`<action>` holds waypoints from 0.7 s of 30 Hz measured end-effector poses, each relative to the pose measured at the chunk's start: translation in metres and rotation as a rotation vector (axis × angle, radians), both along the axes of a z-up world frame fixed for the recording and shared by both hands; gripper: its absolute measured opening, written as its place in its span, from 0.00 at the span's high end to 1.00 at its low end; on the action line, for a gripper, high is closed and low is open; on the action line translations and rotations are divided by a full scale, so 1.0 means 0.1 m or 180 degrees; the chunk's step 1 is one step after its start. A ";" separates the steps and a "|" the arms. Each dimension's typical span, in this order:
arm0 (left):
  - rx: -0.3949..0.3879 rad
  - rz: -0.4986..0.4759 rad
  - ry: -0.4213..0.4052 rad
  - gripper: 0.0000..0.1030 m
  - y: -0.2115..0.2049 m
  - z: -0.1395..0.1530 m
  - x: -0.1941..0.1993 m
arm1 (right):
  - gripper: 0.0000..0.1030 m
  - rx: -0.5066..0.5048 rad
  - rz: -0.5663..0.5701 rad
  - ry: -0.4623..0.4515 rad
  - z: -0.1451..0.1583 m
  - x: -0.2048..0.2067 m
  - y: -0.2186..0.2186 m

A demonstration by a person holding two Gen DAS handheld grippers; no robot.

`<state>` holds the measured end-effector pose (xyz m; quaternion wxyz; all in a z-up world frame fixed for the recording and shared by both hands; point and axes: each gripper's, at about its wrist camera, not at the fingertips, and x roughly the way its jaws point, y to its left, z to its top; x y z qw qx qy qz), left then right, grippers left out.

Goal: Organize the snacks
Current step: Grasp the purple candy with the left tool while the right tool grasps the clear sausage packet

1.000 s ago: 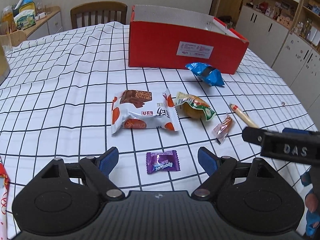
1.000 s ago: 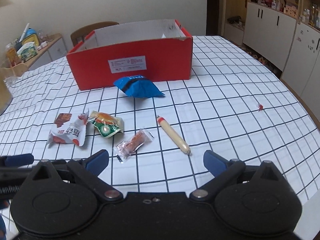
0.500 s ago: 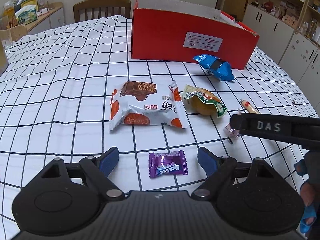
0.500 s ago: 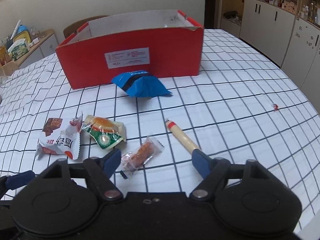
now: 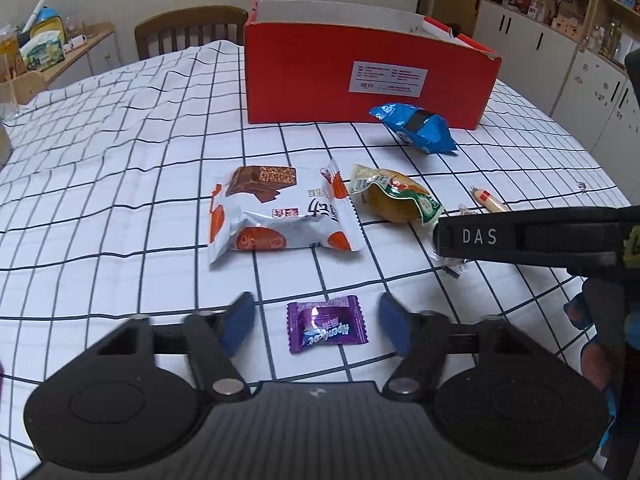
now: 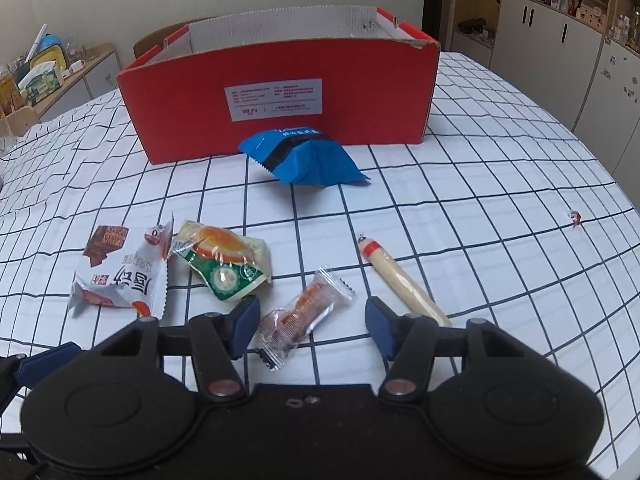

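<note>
My left gripper [image 5: 316, 326] is open, its blue pads on either side of a purple candy [image 5: 326, 329] on the checked cloth. My right gripper [image 6: 310, 324] is open around a small clear-wrapped orange snack [image 6: 304, 314]. A white and orange wafer pack [image 5: 280, 214], a green and yellow bun pack [image 5: 394, 198], a blue bag [image 5: 416, 128] and a sausage stick [image 6: 400, 280] lie nearby. The open red box [image 6: 280, 96] stands behind them; its floor is hidden.
The right gripper's black body [image 5: 532, 238] crosses the left wrist view at right. A wooden chair [image 5: 192, 30] stands behind the table. A side cabinet [image 5: 72, 52] with clutter is at far left, white cupboards [image 6: 560, 44] at right. A small red scrap [image 6: 575, 216] lies on the cloth.
Both grippers have moved forward and lower. The purple candy now sits between the left pads, and the orange snack between the right pads. The right jaws have narrowed somewhat.
</note>
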<state>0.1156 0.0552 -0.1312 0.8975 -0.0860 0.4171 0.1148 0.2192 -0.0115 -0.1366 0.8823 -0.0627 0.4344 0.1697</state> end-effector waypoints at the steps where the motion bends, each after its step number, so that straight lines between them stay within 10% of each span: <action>1: 0.0013 -0.0003 -0.0001 0.51 0.00 0.00 0.00 | 0.48 -0.0003 -0.0001 0.0005 -0.01 0.00 0.00; 10: 0.0081 -0.0022 -0.0004 0.76 -0.01 0.01 -0.01 | 0.66 -0.0052 0.0048 -0.0114 0.00 -0.05 -0.01; 21: -0.0091 0.0013 0.0034 0.76 0.07 0.03 -0.02 | 0.79 0.0074 0.0060 -0.0237 0.13 -0.11 -0.23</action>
